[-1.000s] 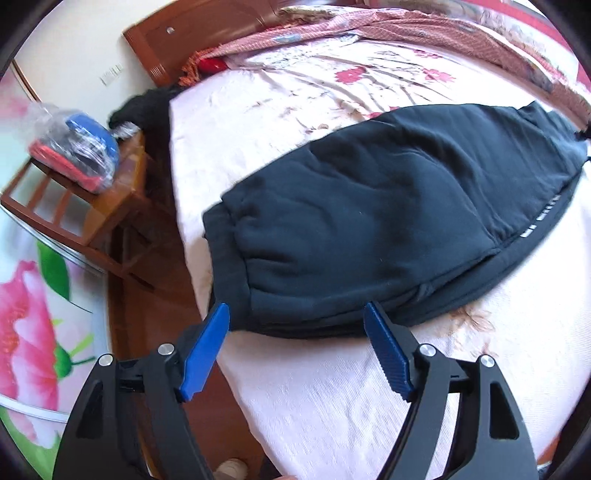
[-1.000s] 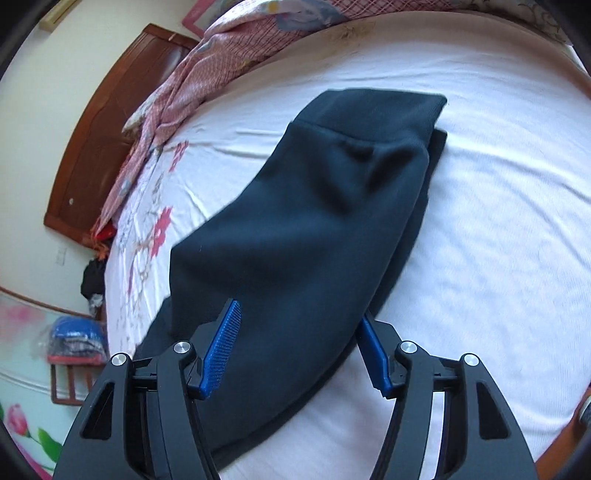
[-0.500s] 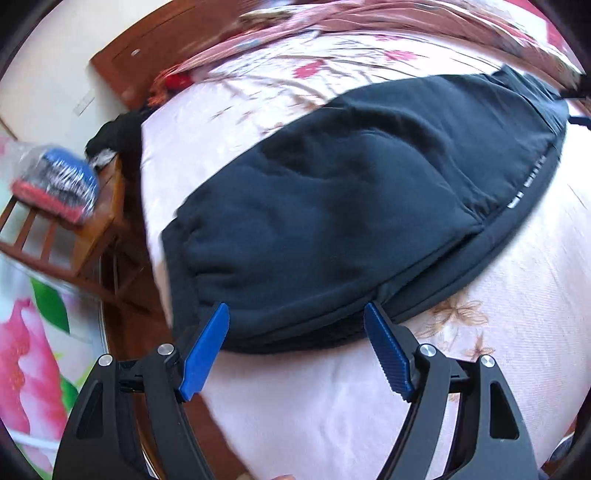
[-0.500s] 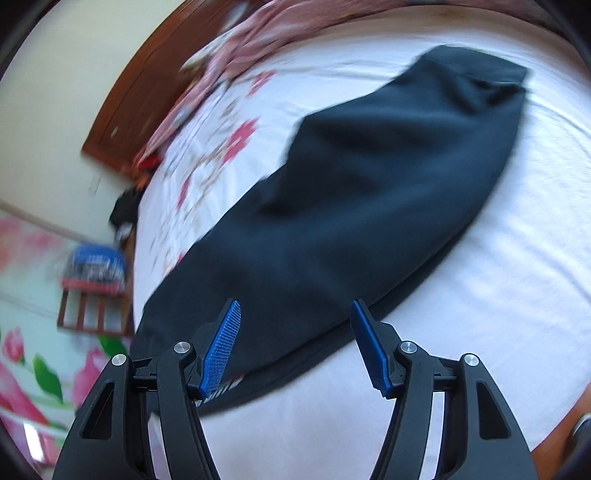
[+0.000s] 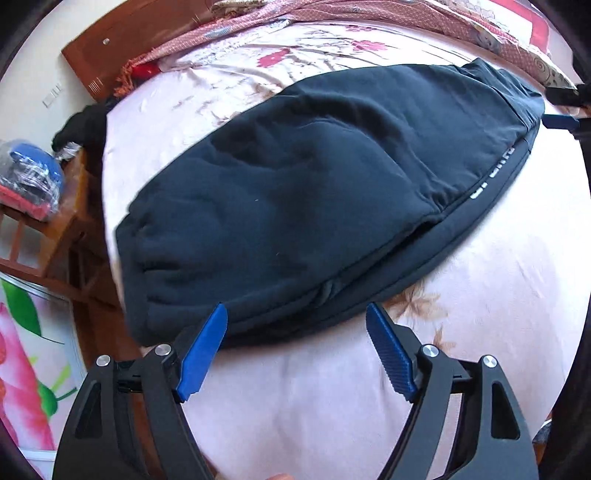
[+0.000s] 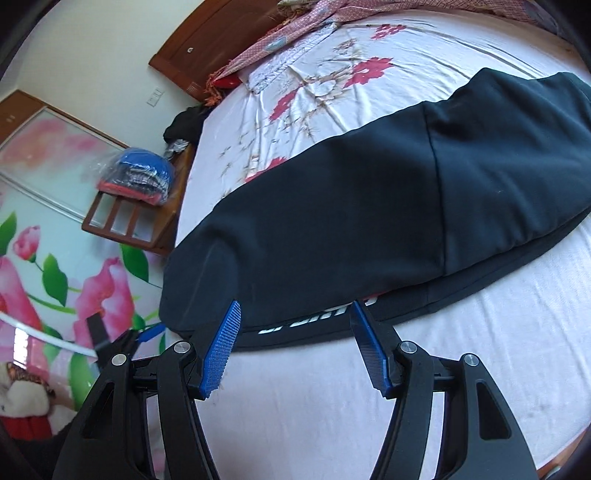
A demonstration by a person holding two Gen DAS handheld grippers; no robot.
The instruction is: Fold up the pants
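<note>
Dark navy pants (image 5: 314,192) lie folded lengthwise on the bed, one leg on top of the other, with white lettering along the lower edge (image 6: 317,319). My left gripper (image 5: 295,325) is open and empty, just short of the cuff end near the bed's edge. My right gripper (image 6: 295,321) is open and empty, its jaws at the pants' near edge by the lettering. The pants also fill the right wrist view (image 6: 388,206). The right gripper's tip shows at the far right of the left wrist view (image 5: 565,110).
The bed has a white floral sheet (image 5: 480,332) and a pink blanket (image 5: 369,14) at the headboard. A wooden chair (image 6: 147,221) beside the bed holds a plastic bag of clothes (image 6: 140,177). A dark garment (image 6: 184,125) hangs at the bed corner.
Both grippers moved along the pants: the right one swung from over the legs toward the lettered near edge, the left one came closer to the cuff end. Both stayed open.
</note>
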